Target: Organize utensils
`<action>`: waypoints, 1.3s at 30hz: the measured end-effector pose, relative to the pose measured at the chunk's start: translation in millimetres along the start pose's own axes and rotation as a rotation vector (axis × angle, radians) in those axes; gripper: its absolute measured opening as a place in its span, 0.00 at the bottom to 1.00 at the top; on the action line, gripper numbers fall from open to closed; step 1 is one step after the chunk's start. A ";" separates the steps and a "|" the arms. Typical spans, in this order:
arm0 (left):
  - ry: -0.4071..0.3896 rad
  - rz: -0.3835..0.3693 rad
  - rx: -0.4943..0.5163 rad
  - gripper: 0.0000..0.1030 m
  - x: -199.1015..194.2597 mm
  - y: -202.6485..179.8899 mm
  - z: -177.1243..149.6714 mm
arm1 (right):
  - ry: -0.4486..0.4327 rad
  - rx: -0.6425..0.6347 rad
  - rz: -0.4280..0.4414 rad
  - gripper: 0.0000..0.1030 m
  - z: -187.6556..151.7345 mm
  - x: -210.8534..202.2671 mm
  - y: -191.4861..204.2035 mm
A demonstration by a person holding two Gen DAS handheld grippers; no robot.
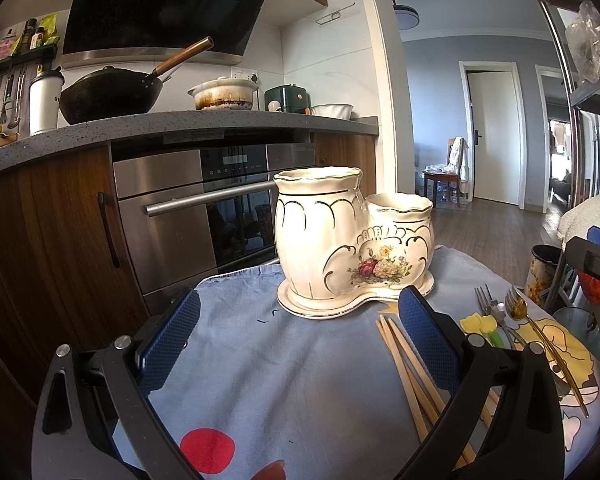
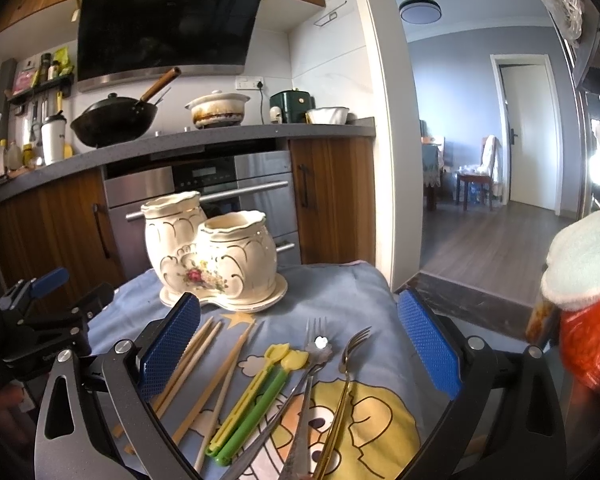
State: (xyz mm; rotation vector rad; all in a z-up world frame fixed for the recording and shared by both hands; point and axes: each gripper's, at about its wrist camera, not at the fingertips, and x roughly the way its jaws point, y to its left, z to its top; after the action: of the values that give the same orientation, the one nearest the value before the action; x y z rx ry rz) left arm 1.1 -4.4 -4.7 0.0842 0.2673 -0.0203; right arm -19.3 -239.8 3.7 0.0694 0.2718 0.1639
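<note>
Utensils lie loose on a cloth-covered tabletop point(image 1: 260, 360), toward its right edge. Left wrist view: the left hand-held gripper point(image 1: 300, 340) is spread wide with nothing between its blue pads point(image 1: 170, 344), hovering over bare blue cloth near the middle of the tabletop. A cream ceramic holder point(image 1: 340, 240) with two cups, one taller than the other, stands upright on its own base plate toward the far edge. Wooden chopsticks point(image 1: 412, 380) lie just right of the holder's base, partly behind the right pad; beyond them are a silver fork point(image 1: 485, 300), a yellow-green piece point(image 1: 480, 326) and a gold-handled fork point(image 1: 540, 340). The right hand-held gripper point(image 1: 596, 264) shows partly at the right edge. Right wrist view: the right hand-held gripper point(image 2: 300, 344) is likewise wide and empty, above the utensils. Between its pads lie chopsticks point(image 2: 204, 364), yellow and green plastic chopsticks point(image 2: 256, 392), a silver fork point(image 2: 306, 396) overlapping a silver spoon point(image 2: 296, 376), and a gold-handled fork point(image 2: 344, 384). The holder point(image 2: 220, 256) stands beyond them; the left hand-held gripper point(image 2: 60, 300) appears near the left edge.
</note>
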 end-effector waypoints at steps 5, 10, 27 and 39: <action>0.011 -0.021 0.005 0.95 1.6 -0.6 -0.6 | 0.005 -0.011 -0.029 0.95 0.9 1.3 -0.6; 0.114 -0.137 -0.027 0.95 15.1 1.7 -2.3 | 0.045 0.008 -0.126 0.95 8.2 6.2 -21.9; 0.436 -0.281 0.256 0.56 41.8 -38.5 -6.7 | 0.472 0.069 -0.116 0.70 -26.5 58.9 -50.2; 0.590 -0.349 0.258 0.24 52.6 -42.7 -24.8 | 0.575 0.084 -0.071 0.40 -34.7 77.2 -46.6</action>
State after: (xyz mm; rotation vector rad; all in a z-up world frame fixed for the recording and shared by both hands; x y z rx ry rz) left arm 43.9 -45.3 -45.9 0.3007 0.8666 -0.3814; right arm 51.7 -271.0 -54.0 0.0948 0.8539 0.0986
